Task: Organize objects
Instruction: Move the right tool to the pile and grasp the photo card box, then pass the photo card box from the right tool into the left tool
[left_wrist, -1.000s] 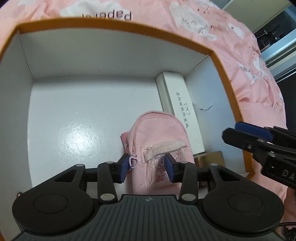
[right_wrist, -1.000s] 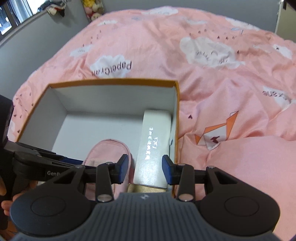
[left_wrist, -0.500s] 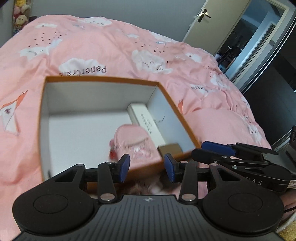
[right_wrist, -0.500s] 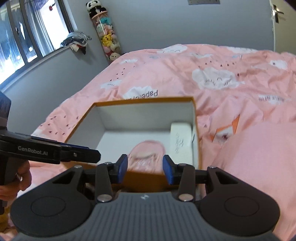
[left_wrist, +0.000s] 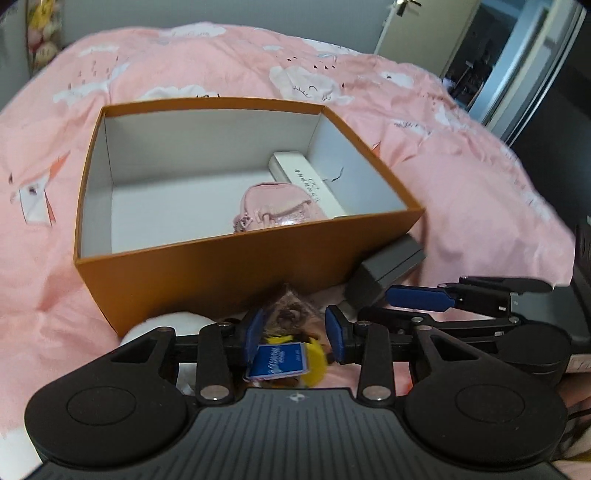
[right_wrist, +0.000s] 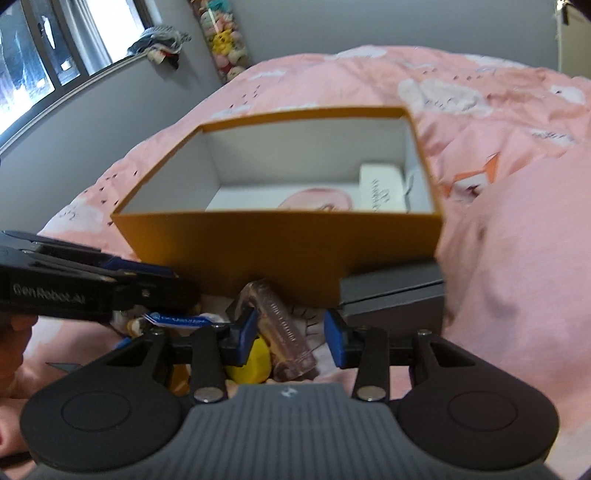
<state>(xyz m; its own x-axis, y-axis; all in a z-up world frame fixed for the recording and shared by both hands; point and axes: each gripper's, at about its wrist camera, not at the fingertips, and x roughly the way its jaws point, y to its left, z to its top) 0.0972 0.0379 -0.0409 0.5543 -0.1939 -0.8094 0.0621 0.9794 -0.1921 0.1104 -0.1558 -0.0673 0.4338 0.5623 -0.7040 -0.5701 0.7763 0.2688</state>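
Hovering over the clutter before the box, we narrow the left gripper on nothing yet; the right gripper gapes empty. We should centre one item first.

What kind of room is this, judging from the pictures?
Most likely a bedroom: the orange box sits on a bed with a pink cloud-print duvet, plush toys stand by the wall, and a door is behind.

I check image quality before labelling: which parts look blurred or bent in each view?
Left wrist view: the orange box is fairly sharp; the blue tag is smeared; the bedspread curves with the fisheye. Right wrist view: the box rim and pink pouch are motion-blurred.
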